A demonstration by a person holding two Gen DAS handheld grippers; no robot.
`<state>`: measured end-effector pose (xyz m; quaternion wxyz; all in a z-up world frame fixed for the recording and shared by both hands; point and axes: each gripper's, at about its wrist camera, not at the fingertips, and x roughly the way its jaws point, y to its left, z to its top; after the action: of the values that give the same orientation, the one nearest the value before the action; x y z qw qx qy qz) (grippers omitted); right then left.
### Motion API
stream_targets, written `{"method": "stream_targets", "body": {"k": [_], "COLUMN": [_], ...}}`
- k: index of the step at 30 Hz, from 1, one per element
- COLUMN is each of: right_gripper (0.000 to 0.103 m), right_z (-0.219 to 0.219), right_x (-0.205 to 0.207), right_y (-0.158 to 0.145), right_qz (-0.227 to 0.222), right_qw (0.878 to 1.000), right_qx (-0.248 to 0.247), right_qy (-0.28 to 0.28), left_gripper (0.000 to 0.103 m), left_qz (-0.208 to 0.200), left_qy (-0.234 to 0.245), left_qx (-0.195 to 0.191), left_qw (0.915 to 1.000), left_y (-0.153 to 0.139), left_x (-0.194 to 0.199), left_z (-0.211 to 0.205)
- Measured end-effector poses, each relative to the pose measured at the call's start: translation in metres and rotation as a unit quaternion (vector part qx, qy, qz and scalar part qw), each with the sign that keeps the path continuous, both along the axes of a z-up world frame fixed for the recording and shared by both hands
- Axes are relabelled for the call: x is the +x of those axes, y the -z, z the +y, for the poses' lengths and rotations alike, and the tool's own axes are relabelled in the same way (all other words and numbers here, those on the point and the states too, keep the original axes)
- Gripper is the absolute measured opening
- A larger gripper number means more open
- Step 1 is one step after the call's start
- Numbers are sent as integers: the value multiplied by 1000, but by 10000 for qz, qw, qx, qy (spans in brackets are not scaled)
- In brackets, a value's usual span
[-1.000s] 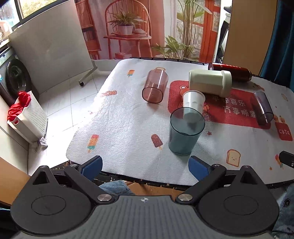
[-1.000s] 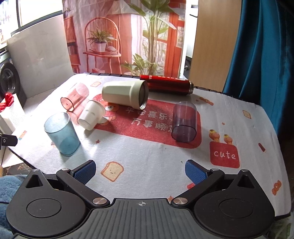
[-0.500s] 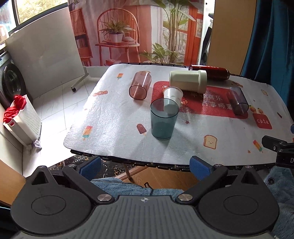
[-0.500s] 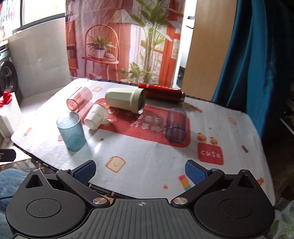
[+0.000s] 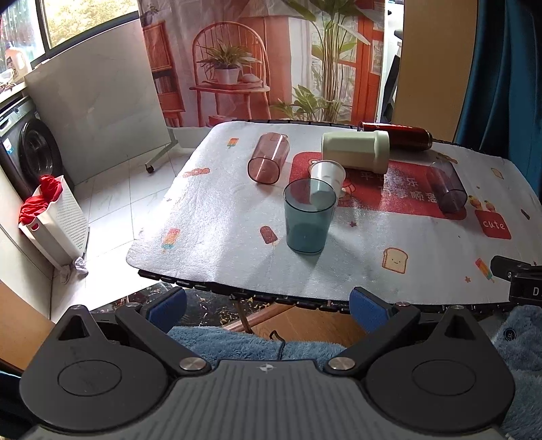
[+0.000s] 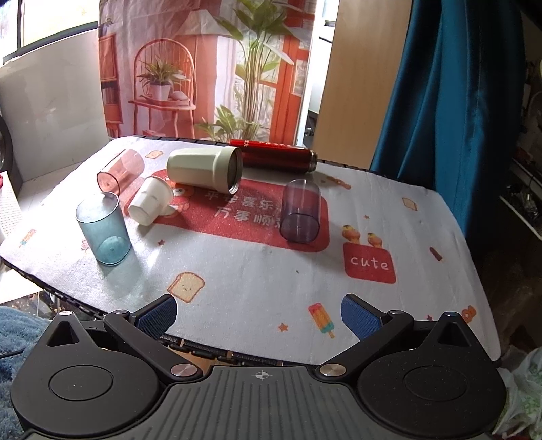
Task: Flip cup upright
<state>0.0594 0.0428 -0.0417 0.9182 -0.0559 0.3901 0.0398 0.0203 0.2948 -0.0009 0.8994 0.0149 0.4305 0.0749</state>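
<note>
Both grippers, left [image 5: 267, 301] and right [image 6: 259, 313], have backed off the table edge, jaws spread and empty. Ahead-left of the right one, the blue cup [image 6: 103, 228] stands upright (apparently done); four cups beyond still lie sideways.

Printed backdrop [image 5: 271, 61], tiled floor [image 5: 128, 189], teal curtain [image 6: 450, 84], window [image 5: 84, 20]
</note>
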Motion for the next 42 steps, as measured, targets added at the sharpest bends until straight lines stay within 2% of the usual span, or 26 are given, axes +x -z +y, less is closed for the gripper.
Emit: {"method": "stream_targets", "body": {"k": [42], "right_gripper": [103], "right_z": [-3], "right_x": [0], "right_y": [0], "right_qz": [63], "right_qw": [10000], "right_qx": [32], "right_qy": [36], "left_gripper": [103], "left_qz": [-268], "left_qy": [-11], "left_qx": [-5], "left_qw": [9996], "left_y": [-3], "left_x": [-8], "left_z": [-3]}}
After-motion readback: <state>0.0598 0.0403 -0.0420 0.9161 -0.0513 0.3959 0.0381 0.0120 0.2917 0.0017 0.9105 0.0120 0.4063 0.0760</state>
